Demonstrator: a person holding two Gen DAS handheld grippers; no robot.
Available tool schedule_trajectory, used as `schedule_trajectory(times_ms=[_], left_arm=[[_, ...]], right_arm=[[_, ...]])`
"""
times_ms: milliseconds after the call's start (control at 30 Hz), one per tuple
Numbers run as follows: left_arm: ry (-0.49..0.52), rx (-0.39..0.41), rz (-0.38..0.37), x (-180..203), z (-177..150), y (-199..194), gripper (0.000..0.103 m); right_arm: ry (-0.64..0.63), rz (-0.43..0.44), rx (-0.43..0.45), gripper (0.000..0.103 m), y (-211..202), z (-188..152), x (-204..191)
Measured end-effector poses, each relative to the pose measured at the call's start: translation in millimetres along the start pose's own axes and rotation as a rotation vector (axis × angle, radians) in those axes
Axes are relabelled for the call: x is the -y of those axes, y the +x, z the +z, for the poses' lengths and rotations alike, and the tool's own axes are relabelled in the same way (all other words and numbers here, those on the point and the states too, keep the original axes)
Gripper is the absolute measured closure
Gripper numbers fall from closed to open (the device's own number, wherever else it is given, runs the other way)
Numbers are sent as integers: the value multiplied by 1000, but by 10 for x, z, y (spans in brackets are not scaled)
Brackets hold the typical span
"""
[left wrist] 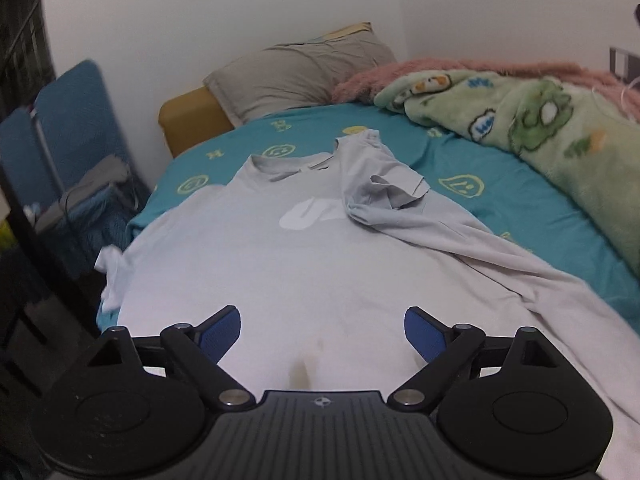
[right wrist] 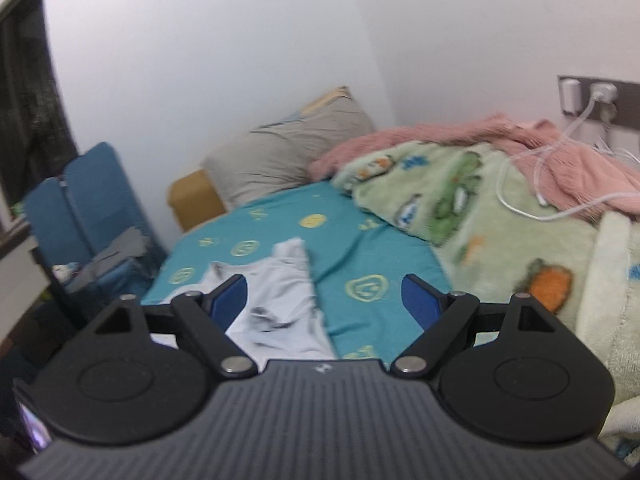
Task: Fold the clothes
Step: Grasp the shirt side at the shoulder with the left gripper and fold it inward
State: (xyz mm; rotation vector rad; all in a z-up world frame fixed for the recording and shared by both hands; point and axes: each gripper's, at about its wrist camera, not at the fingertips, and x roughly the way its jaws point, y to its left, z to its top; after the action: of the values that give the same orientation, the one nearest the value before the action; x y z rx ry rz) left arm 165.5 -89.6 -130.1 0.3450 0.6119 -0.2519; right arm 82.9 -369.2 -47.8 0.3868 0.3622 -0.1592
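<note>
1. Grey-white T-shirt (left wrist: 280, 264) lies front-up on the teal sheet (left wrist: 500, 160), collar toward the pillow (left wrist: 296, 72). Spread flat, so the bed serves as the folding surface.
2. One sleeve (left wrist: 384, 176) is flipped inward over the chest, partly covering the white print (left wrist: 308, 212). Reads as the first fold on that side. The opposite sleeve (left wrist: 112, 276) droops off the mattress edge, not yet folded.
3. Green fleece blanket (left wrist: 540, 128) and pink throw (right wrist: 520, 140) are bunched against the wall side, probably shoved there to free working room. A white cable (right wrist: 528, 168) trails across them from the wall socket.
4. Left gripper (left wrist: 322, 334): jaws wide apart, nothing between the blue pads. It hovers over the lower body of the shirt, with cloth below and ahead of both fingers and no pinch on it.
5. Right gripper (right wrist: 324, 300): jaws also wide apart and empty. From its view the shirt (right wrist: 280, 300) sits toward the left finger, and bare sheet lies under the right finger.
6. My read: both tools are lining up for the next grab, likely the hem or the hanging sleeve. Neither one touches fabric as far as I can tell.
</note>
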Motion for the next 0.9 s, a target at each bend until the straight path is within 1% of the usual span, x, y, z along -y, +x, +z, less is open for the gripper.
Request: schedule_trajectory(times_ms=[33, 67, 100, 133, 167, 267, 333, 367, 433, 500, 533, 567, 600, 633, 667, 733, 833, 900], left_arm=[[0, -1, -8, 46, 76, 140, 12], [1, 3, -35, 97, 157, 275, 12], [3, 11, -80, 152, 240, 405, 14], [18, 22, -118, 224, 328, 530, 15], [52, 36, -137, 322, 420, 650, 15], [169, 79, -161, 637, 696, 1012, 18], [211, 75, -172, 812, 858, 1296, 23], [232, 61, -173, 894, 933, 1446, 25], [278, 25, -167, 1033, 1066, 1734, 38], [333, -8, -162, 1112, 1139, 1976, 43], [361, -27, -159, 1148, 1171, 2096, 53], [371, -45, -162, 1156, 1202, 2192, 60], [365, -63, -171, 1143, 1234, 2268, 70], [347, -66, -188, 1102, 1267, 2304, 83], [304, -56, -217, 1023, 1308, 2296, 87], [182, -35, -281, 806, 1405, 2252, 93], [-62, -24, -365, 354, 1527, 2166, 94], [-234, -21, -435, 48, 1561, 2133, 94]], right_arm=[[-1, -3, 8, 17, 59, -22, 53], [-10, -12, 15, 18, 136, -40, 92], [-16, -23, 19, 18, 215, -56, 130], [-12, -39, 14, 18, 308, -67, 166], [4, -45, 11, 18, 394, -75, 216], [45, -49, 11, 18, 623, -93, 332], [55, -53, 15, 18, 754, -117, 382], [58, -54, 16, 18, 817, -132, 405], [59, -59, 20, 18, 942, -165, 449], [33, -86, 15, 17, 1064, -221, 464], [26, -95, 6, 17, 1122, -248, 471], [30, -87, -3, 17, 1168, -271, 487], [35, -80, -10, 17, 1206, -291, 501], [35, -79, -16, 17, 1236, -306, 512], [36, -79, -21, 17, 1265, -321, 523], [45, -81, -30, 18, 1299, -345, 548], [71, -80, -42, 17, 1310, -354, 563], [68, -75, -43, 18, 1294, -350, 542]])
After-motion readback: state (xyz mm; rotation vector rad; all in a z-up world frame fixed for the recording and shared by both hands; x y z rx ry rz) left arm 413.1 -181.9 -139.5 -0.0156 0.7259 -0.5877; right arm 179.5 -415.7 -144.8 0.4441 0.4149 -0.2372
